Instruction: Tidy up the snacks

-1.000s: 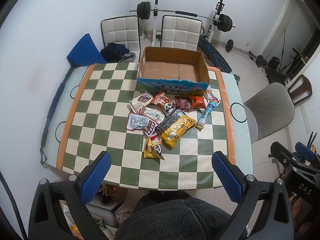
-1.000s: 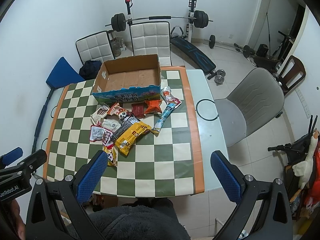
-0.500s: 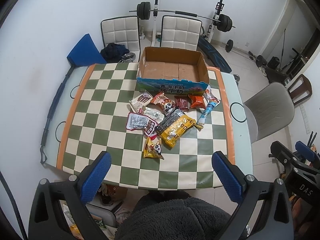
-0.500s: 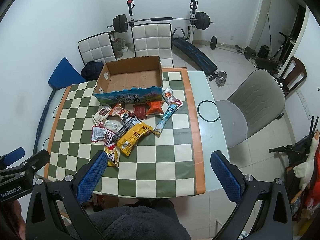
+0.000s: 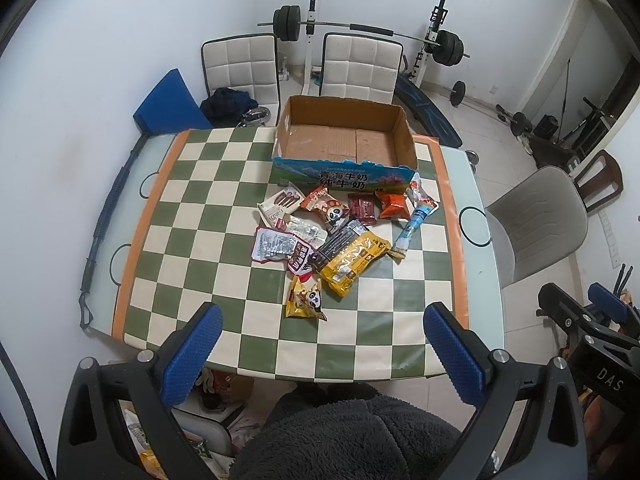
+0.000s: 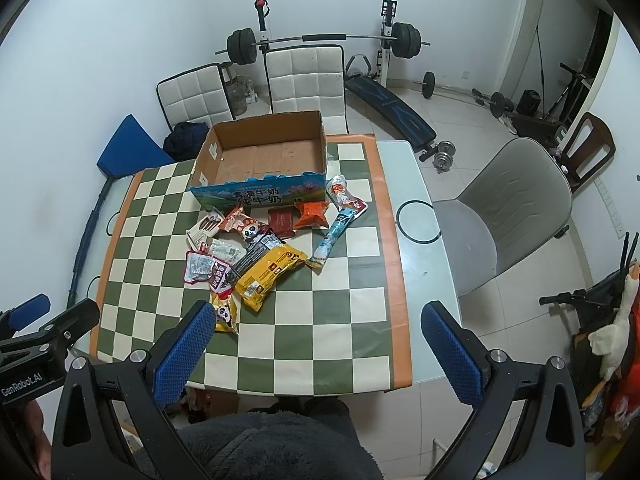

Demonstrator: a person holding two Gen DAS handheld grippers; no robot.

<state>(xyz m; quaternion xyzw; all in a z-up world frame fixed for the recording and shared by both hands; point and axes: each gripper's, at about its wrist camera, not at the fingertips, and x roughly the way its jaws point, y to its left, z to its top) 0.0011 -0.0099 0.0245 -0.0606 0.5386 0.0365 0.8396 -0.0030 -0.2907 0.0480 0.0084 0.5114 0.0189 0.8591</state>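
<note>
A pile of snack packets lies on the green-and-cream checked table (image 5: 192,240), among them a large yellow bag (image 5: 352,258) (image 6: 270,274), a small panda packet (image 5: 306,300) (image 6: 225,314), an orange packet (image 5: 394,206) and a long blue-white tube (image 5: 414,224) (image 6: 336,232). An empty open cardboard box (image 5: 344,140) (image 6: 264,152) stands just behind them. My left gripper (image 5: 324,344) is open and empty, high above the table's near edge. My right gripper (image 6: 320,344) is open and empty too, at the same height.
Two white padded chairs (image 5: 360,64) stand behind the table, a grey chair (image 6: 508,216) at its right. A barbell rack (image 6: 320,40), a bench and dumbbells (image 6: 444,156) fill the back of the room. A blue wedge cushion (image 5: 168,104) leans at the left wall.
The right wrist view has drifted slightly, so the table sits a little further right and lower in it. The left view and the snacks are unchanged.
</note>
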